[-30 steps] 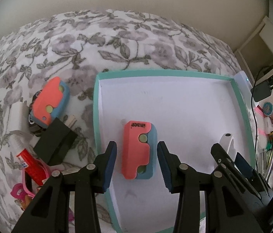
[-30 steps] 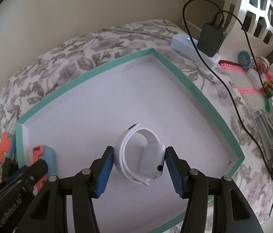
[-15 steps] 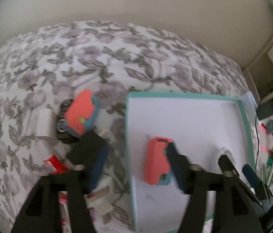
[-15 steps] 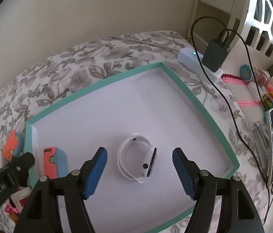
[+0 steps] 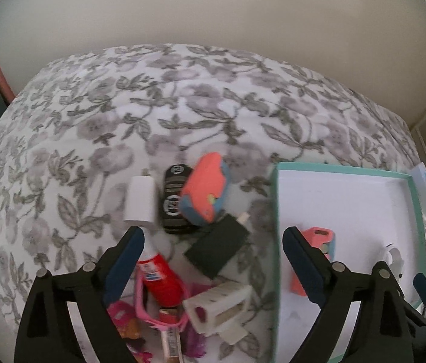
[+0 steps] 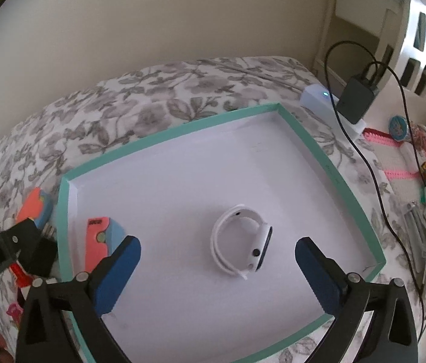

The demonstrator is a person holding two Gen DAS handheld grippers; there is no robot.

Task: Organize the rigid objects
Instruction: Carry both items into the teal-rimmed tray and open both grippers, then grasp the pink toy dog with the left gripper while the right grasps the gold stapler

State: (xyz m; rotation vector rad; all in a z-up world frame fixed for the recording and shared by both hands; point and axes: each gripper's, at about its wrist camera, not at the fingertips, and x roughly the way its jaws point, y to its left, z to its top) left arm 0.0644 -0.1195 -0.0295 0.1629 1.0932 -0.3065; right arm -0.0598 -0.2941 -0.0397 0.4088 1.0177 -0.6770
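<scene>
rigid objects are partly sorted: two lie inside the teal-rimmed tray (image 6: 164,134), namely one white smartwatch (image 6: 241,242) near its middle and one coral-and-blue case (image 6: 101,240) by its left wall. outside, on the floral bedspread (image 5: 122,115), a pile is left to be moved: one more coral-and-blue case (image 5: 205,192) resting on one black cylinder (image 5: 173,202), one white charger (image 5: 140,201), one black adapter (image 5: 217,248), one red tube (image 5: 160,278) and one white slotted block (image 5: 219,308) (the pink clutter below it cannot be counted). the left gripper (image 5: 213,269) is spread wide and empty above the pile. the right gripper (image 6: 217,275) is likewise released, with the watch lying apart between its jaws.
</scene>
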